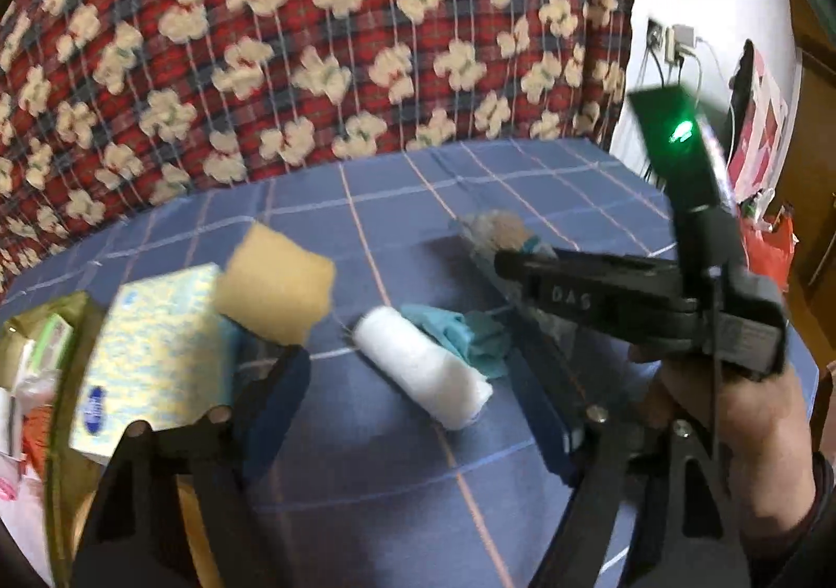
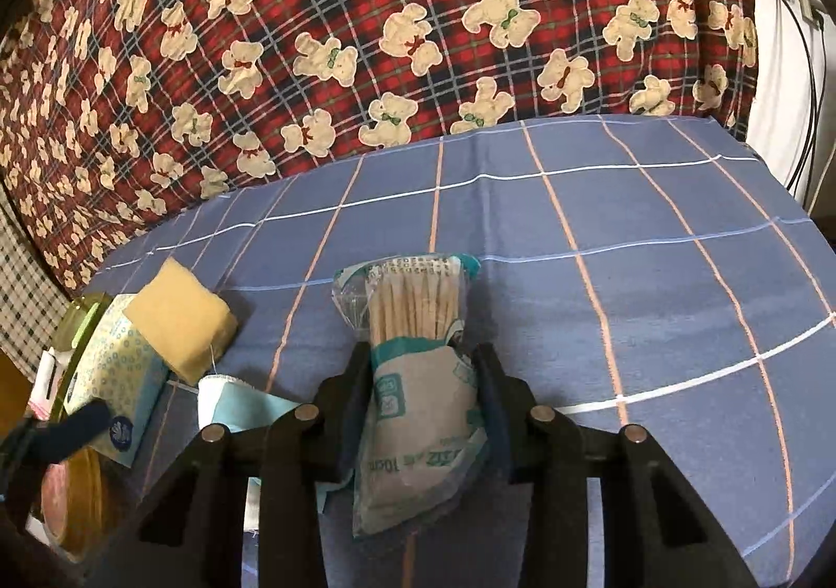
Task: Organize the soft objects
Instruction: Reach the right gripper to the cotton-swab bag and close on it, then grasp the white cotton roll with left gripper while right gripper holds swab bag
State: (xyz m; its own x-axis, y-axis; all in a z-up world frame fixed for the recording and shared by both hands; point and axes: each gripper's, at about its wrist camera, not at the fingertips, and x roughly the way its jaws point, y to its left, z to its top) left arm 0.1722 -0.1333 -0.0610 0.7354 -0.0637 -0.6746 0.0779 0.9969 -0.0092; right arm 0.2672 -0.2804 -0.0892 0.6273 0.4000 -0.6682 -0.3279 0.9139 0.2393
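My right gripper [image 2: 422, 368] is shut on a plastic bag of cotton swabs [image 2: 418, 358] and holds it over the blue checked cloth [image 2: 627, 248]. In the left wrist view the right gripper [image 1: 501, 264] reaches in from the right with the bag [image 1: 496, 232] at its tip. My left gripper [image 1: 418, 379] is open and empty above a white bandage roll [image 1: 423, 373] and a teal cloth [image 1: 460, 332]. A yellow sponge [image 1: 274, 285] rests on a tissue pack [image 1: 151, 353] at the left. The sponge [image 2: 180, 319] and the tissue pack [image 2: 115, 368] also show in the right wrist view.
A bear-patterned red plaid blanket [image 2: 366, 39] rises behind the table. A tray with small packets [image 1: 31, 363] sits at the left edge. Wall sockets with cables [image 1: 674, 49] and red bags [image 1: 768, 243] are at the far right.
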